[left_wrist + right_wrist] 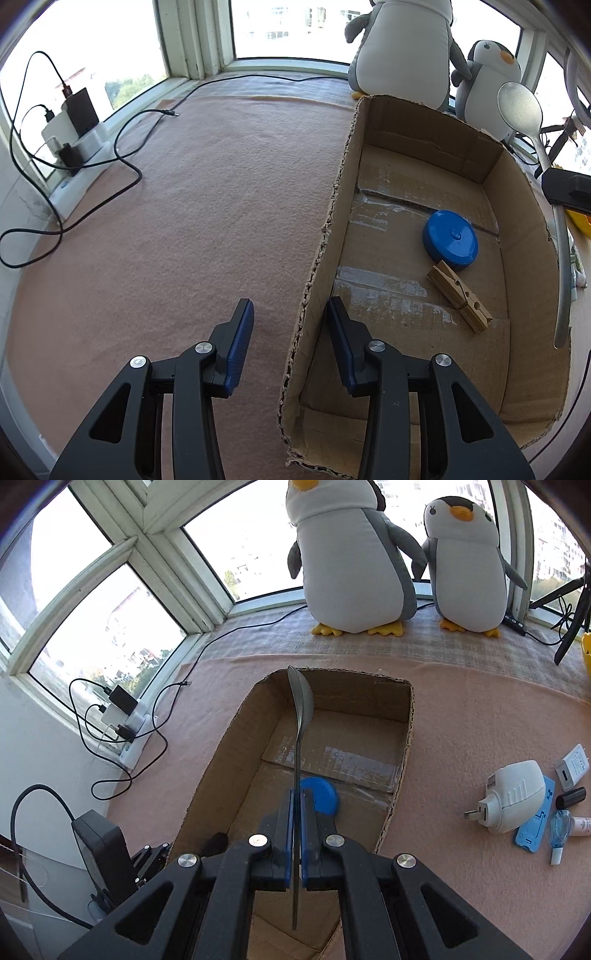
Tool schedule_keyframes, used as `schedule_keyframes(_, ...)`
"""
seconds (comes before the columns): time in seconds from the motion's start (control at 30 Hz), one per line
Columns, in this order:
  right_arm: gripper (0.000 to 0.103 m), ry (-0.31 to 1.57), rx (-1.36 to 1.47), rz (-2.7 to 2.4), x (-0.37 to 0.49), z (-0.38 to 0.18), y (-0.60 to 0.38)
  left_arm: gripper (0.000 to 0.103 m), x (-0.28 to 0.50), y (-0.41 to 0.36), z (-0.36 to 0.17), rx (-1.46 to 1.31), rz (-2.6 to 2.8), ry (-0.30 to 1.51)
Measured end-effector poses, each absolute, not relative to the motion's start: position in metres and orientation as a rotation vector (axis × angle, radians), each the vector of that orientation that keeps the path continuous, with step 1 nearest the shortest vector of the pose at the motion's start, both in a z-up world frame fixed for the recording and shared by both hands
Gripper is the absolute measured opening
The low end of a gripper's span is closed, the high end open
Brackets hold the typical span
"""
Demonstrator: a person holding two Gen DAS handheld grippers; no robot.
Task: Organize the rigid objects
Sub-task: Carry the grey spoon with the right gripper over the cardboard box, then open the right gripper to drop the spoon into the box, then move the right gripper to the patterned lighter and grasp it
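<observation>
Already in cardboard box: blue disc, wooden clothespin. Right gripper clamped on spoon, held above box, not yet released. Left gripper wide open, empty, straddling box wall. Charger and small items outstanding on cloth.

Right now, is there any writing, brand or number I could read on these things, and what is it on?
None can be read.
White adapter: a printed label, too small to read.
Blue card: light markings, too blurred to read.
White plug: a small sticker, unreadable.
Cardboard box: no print visible.
</observation>
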State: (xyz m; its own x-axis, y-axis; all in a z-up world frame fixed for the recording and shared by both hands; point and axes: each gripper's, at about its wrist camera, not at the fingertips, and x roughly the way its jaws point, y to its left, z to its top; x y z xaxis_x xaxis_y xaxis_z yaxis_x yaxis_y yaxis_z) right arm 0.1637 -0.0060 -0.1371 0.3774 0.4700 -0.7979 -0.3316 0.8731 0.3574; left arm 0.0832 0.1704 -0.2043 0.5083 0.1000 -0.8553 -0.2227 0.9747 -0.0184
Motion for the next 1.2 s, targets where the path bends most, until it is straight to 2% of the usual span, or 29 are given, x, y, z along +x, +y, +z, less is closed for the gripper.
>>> schedule_keyframes(0.23,0.003,1.072,0.097,0.522,0.158,-0.141,0.002,0.039,0.083,0.171,-0.204,-0.13,0.196,1.02)
schedule_keyframes(0.27,0.007,1.075,0.093,0.525,0.158,-0.14,0.003,0.039,0.083,0.171,-0.204,-0.13,0.197,1.021)
schedule_keyframes(0.33,0.02,1.072,0.08,0.53,0.157,-0.139,0.004,0.039,0.083,0.171,-0.204,-0.128,0.197,1.021)
schedule_keyframes(0.4,0.04,1.047,0.058,0.52,0.154,-0.136,0.004,0.039,0.083,0.171,-0.205,-0.126,0.198,1.021)
schedule_keyframes(0.53,0.053,1.024,0.046,0.512,0.152,-0.131,0.001,0.039,0.083,0.171,-0.205,-0.12,0.201,1.021)
schedule_keyframes(0.83,0.055,1.006,0.066,0.48,0.15,-0.125,-0.03,0.039,0.084,0.168,-0.204,-0.111,0.205,1.024)
schedule_keyframes(1.2,0.055,0.965,0.109,0.279,0.146,-0.12,-0.141,0.039,0.086,0.165,-0.204,-0.097,0.212,1.029)
